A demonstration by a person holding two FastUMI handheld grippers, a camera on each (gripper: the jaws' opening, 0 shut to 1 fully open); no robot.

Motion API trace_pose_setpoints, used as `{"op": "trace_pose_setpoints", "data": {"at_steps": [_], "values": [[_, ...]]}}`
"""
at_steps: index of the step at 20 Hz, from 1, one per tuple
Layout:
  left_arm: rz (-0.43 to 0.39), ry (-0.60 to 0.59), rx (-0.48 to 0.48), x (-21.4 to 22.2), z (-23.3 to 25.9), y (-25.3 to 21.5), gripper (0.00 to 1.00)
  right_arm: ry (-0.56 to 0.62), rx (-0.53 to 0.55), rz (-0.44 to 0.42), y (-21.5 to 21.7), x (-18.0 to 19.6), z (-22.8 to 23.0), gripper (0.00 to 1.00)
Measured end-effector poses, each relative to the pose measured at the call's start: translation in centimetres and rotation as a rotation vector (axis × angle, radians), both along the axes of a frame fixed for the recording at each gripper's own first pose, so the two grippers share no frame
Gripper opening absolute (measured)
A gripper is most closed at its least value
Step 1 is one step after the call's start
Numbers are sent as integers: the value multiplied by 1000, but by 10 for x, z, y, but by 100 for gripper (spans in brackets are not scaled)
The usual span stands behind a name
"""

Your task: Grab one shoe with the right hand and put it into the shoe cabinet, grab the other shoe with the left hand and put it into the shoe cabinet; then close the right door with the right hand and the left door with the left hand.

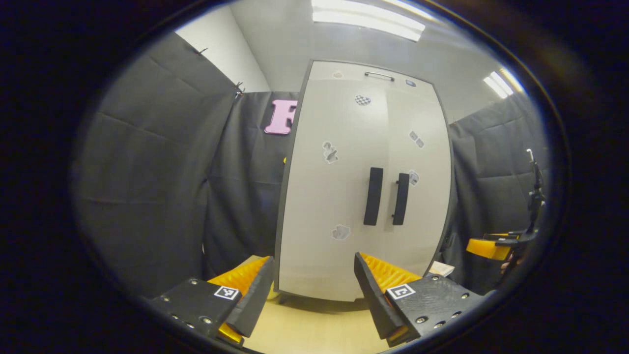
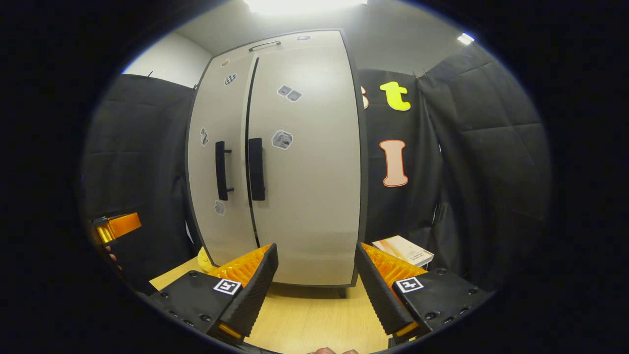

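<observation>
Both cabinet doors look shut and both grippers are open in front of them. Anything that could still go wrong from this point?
Few risks remain. The left door seems to sit slightly proud of the right door, with a dark seam between them, so it may not be fully latched. The left gripper and right gripper hang open close to the cabinet, so a careless pull-back could catch a door handle. The shoes are hidden, so their placement cannot be checked.

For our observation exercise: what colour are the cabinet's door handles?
The door handles are black, clearest in the left gripper view.
</observation>
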State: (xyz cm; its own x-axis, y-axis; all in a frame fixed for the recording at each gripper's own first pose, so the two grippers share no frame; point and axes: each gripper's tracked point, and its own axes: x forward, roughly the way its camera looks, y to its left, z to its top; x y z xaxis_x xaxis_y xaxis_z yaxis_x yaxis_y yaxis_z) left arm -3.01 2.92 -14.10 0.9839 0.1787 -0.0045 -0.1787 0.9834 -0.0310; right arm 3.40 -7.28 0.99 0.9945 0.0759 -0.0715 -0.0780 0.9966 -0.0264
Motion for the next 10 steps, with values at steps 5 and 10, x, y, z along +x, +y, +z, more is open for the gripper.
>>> {"op": "trace_pose_setpoints", "data": {"at_steps": [5, 10], "values": [[58, 1, 6, 18, 10, -45, 91, 4, 25, 49, -53, 18, 4, 98], [118, -3, 2, 40, 9, -96, 94, 13, 61, 88, -110, 40, -2, 98]]}}
